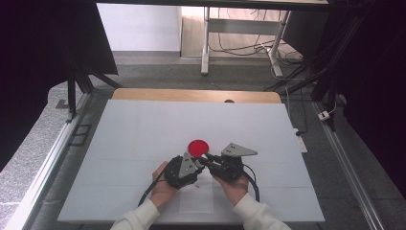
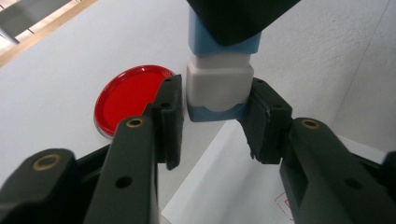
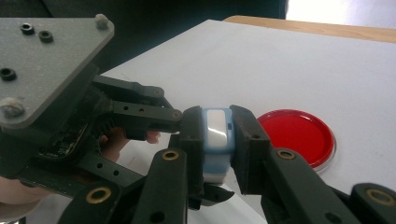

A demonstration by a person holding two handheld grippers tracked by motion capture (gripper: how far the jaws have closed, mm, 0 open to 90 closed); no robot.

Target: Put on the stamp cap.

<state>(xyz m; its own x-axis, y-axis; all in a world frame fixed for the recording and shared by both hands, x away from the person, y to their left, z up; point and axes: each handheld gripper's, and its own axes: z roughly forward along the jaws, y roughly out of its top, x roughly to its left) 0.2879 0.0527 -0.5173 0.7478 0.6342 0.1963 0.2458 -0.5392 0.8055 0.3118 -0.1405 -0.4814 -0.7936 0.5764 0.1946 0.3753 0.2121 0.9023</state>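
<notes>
A small blue-and-white block (image 3: 215, 133), perhaps a stamp, hangs above the white table with my right gripper (image 3: 215, 140) shut on its blue end. My left gripper (image 2: 212, 100) straddles the block's white end (image 2: 217, 86). Its left pad (image 2: 170, 116) stands a sliver off the block, and the other pad is at the block's edge. A flat red round dish (image 1: 197, 146) lies on the table just beyond both grippers. In the high view the left gripper (image 1: 197, 165) and right gripper (image 1: 210, 160) meet tip to tip at front centre.
A white paper sheet (image 1: 196, 199) with a small red mark lies under the hands near the table's front edge. The white board (image 1: 143, 134) covers a wooden tabletop (image 1: 196, 95). Metal rails run along both sides, and cables lie on the floor beyond.
</notes>
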